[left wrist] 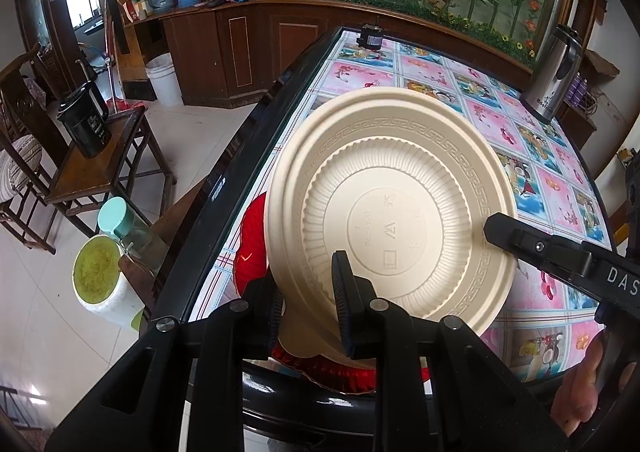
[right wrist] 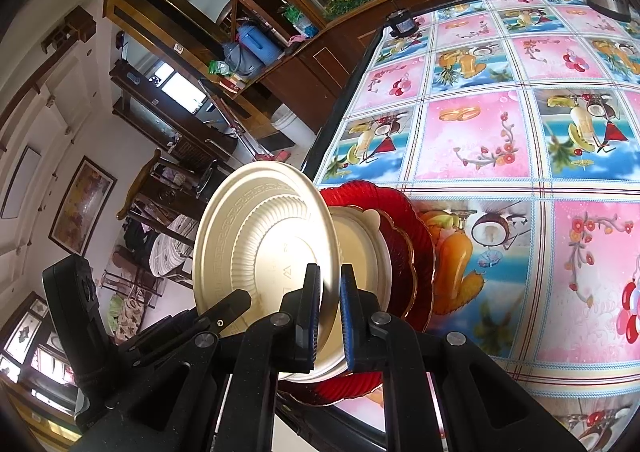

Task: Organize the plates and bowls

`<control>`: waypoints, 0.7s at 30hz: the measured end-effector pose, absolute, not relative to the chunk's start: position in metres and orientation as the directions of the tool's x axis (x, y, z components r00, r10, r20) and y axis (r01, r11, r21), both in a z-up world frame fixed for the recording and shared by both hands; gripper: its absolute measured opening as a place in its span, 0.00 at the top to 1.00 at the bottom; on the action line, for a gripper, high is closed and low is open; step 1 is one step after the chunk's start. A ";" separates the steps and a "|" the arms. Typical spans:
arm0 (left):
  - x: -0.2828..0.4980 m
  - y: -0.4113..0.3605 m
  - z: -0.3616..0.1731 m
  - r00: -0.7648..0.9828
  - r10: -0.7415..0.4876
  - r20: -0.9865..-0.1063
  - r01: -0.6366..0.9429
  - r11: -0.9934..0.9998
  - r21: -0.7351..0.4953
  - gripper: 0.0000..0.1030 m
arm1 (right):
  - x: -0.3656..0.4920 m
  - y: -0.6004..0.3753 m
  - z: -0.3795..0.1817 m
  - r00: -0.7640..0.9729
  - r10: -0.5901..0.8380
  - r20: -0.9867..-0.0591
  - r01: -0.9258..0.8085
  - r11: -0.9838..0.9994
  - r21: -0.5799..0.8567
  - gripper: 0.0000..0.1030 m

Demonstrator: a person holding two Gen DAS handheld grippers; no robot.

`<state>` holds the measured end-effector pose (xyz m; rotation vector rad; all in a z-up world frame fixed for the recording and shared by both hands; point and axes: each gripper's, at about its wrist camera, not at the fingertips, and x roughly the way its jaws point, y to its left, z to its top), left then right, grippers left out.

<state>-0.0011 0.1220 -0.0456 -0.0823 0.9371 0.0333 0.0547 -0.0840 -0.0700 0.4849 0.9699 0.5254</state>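
Note:
A cream plate point(left wrist: 400, 188) is held tilted above the table's near corner, its embossed underside facing the left wrist camera. My left gripper point(left wrist: 310, 304) is shut on its near rim. My right gripper point(right wrist: 330, 308) is shut on the rim of the same cream plate point(right wrist: 264, 248), and one of its fingers point(left wrist: 520, 240) shows at the plate's right edge. Under the held plate a second cream dish point(right wrist: 360, 252) lies on a red glass plate point(right wrist: 412, 252), which rests on the table. In the left wrist view only a sliver of the red plate point(left wrist: 252, 236) shows.
The table point(right wrist: 480, 132) has a colourful fruit-pattern cloth under glass and a black rim close on the left. A steel thermos jug point(left wrist: 556, 80) stands at the far right, a small black object point(left wrist: 370, 37) at the far edge. Beside the table are a stool with a black canister point(left wrist: 86, 124) and a teal-lidded jar point(left wrist: 116, 216).

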 end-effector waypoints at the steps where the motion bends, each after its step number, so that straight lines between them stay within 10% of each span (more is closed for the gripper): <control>1: -0.001 0.121 -0.045 0.592 -0.008 -0.806 -0.063 0.996 -0.056 0.80 | 0.054 -0.084 -0.069 0.464 0.614 -0.638 -0.199 0.774 0.601 0.91; 21: 0.006 0.096 -0.037 0.593 0.004 -0.805 -0.038 0.999 -0.023 0.79 | 0.053 -0.115 -0.062 0.490 0.621 -0.611 -0.181 0.759 0.626 0.91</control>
